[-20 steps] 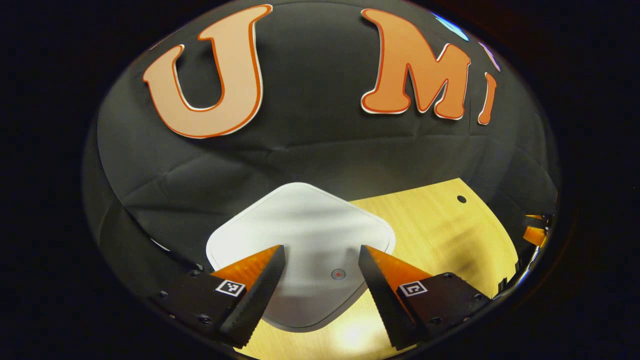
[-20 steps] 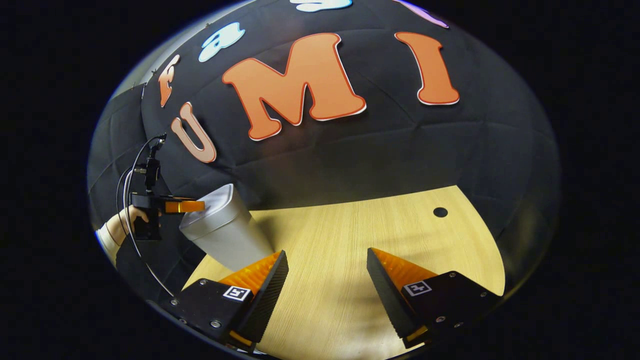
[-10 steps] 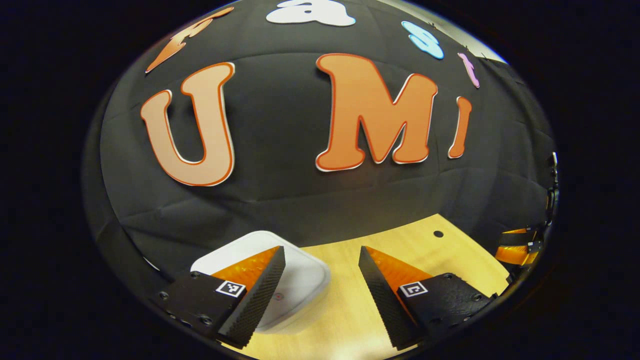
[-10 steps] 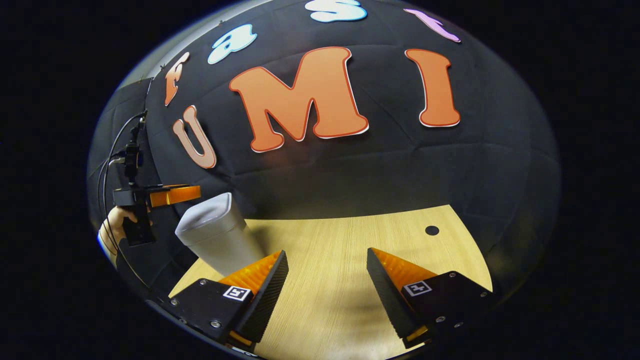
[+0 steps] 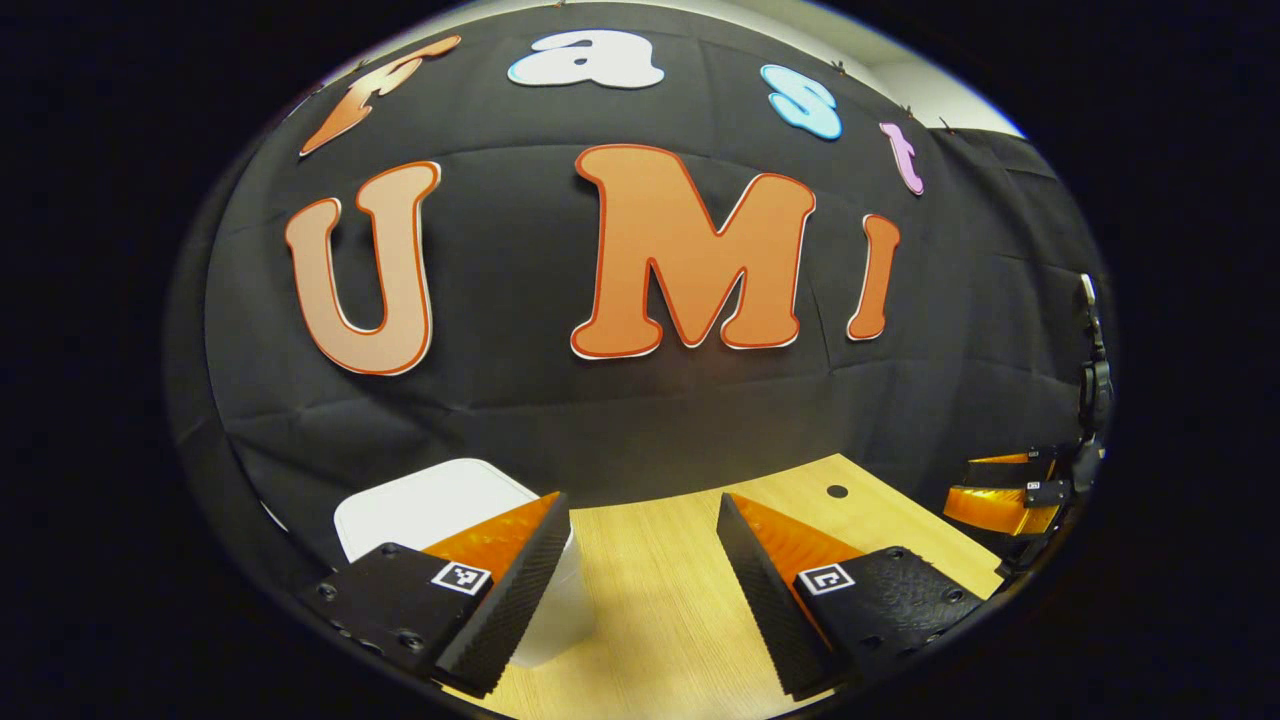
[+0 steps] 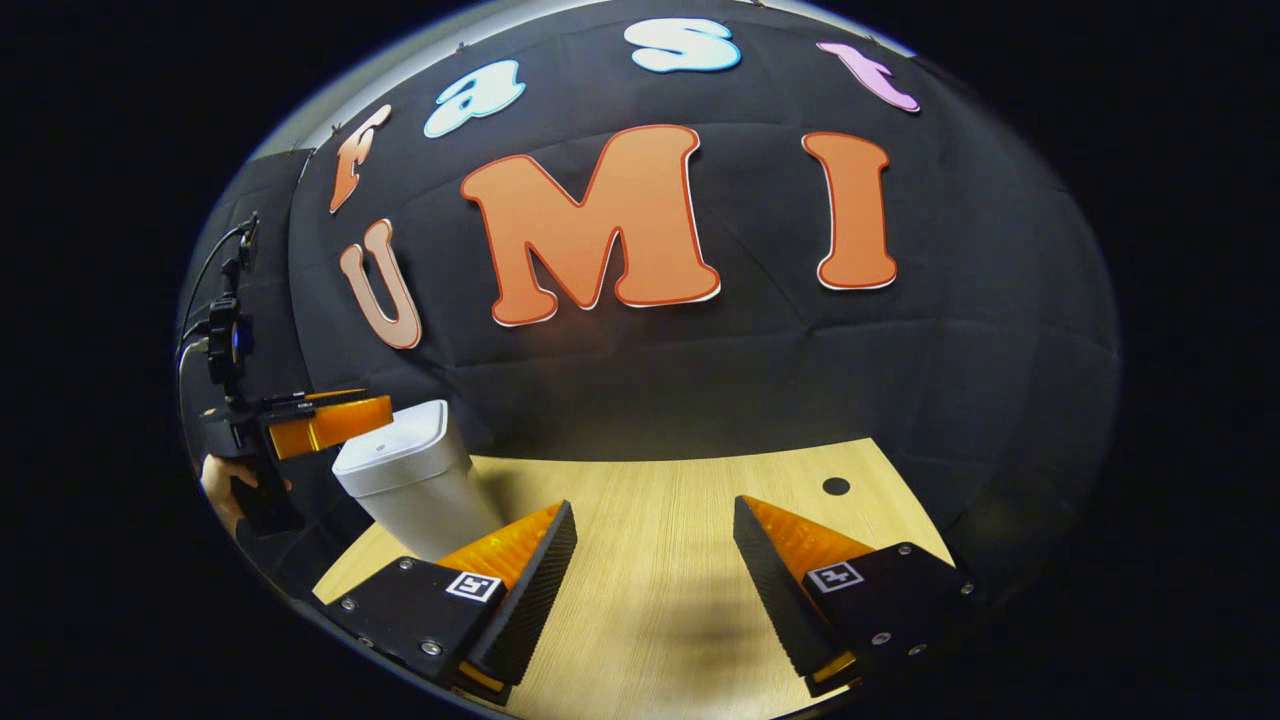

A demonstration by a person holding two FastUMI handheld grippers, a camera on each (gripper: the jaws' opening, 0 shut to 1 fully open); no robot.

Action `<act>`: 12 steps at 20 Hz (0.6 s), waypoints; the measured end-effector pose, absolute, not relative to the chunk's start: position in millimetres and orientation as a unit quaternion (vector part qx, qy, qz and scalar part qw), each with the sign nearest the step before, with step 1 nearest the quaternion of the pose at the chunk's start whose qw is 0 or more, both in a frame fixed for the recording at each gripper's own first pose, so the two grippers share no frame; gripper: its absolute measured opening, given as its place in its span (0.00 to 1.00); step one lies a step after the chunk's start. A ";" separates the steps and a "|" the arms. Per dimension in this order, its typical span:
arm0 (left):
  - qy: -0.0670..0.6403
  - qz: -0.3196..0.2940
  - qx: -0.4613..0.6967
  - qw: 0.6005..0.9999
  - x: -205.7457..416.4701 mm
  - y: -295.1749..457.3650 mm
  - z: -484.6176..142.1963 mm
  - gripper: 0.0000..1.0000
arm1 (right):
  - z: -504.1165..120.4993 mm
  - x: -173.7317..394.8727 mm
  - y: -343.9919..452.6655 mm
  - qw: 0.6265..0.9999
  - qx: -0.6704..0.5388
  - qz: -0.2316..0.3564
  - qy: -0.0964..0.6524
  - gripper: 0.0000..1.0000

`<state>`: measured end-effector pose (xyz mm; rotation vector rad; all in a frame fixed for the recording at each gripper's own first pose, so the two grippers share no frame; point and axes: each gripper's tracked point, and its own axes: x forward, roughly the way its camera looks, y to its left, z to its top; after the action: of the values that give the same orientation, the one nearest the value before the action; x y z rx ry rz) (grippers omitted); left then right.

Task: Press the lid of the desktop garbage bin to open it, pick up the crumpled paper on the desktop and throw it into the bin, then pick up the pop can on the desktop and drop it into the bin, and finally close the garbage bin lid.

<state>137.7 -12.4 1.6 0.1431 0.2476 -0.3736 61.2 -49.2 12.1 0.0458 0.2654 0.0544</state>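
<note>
While the left gripper (image 5: 640,590) hangs spread and empty, the bin (image 5: 430,505) sits low left, lid shut. From the right gripper view, the right gripper (image 6: 655,590), also spread, sees the bin (image 6: 410,480) far left, nearer the left gripper (image 6: 330,422).

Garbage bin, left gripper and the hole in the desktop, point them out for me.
garbage bin (image 6: 390,455): right gripper view, on its closed lid.
left gripper (image 6: 385,410): right gripper view, at its tips beside the bin.
hole in the desktop (image 6: 836,486): right gripper view, its centre.
</note>
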 end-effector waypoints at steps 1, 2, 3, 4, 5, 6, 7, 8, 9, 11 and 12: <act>0.114 -0.184 0.075 0.973 133.3 -13.5 0.8 0.96 | 12.6 59.7 -49.1 0.991 0.021 0.025 0.127 0.95; 0.105 -0.182 0.078 0.975 128.8 -14.4 -1.1 0.95 | 12.6 58.8 -48.4 0.992 0.019 0.023 0.122 0.95; 0.097 -0.181 0.079 0.976 124.7 -15.9 -1.1 0.95 | 11.6 57.4 -47.9 0.993 0.019 0.021 0.118 0.95; 0.091 -0.182 0.075 0.976 119.0 -18.9 -3.1 0.95 | 11.0 56.4 -46.7 0.993 0.020 0.020 0.115 0.95; 0.084 -0.183 0.065 0.977 115.4 -22.8 -3.8 0.95 | 9.8 55.3 -46.2 0.993 0.021 0.018 0.111 0.95; 0.083 -0.184 0.054 0.978 111.2 -24.6 -8.5 0.95 | 9.2 54.9 -45.8 0.994 0.022 0.015 0.106 0.95; 0.083 -0.182 0.052 0.978 107.5 -25.0 -12.7 0.95 | 8.5 53.5 -45.7 0.995 0.021 0.011 0.101 0.95; 0.078 -0.180 0.052 0.979 105.3 -25.0 -15.6 0.95 | 7.2 52.0 -44.9 0.995 0.019 0.008 0.097 0.95; 0.073 -0.175 0.053 0.980 103.1 -25.2 -16.3 0.95 | 5.4 50.8 -44.7 0.996 0.014 0.005 0.093 0.95; 0.072 -0.172 0.048 0.981 96.9 -25.2 -22.3 0.94 | 2.4 47.5 -43.6 0.996 0.003 0.000 0.088 0.95; 0.075 -0.171 0.046 0.981 93.7 -25.2 -26.4 0.94 | 2.0 46.1 -43.6 0.996 -0.003 -0.003 0.084 0.95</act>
<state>93.7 -25.2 -26.4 0.0932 0.1510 -0.3436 46.1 -43.6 2.0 -0.0052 0.1675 -0.0070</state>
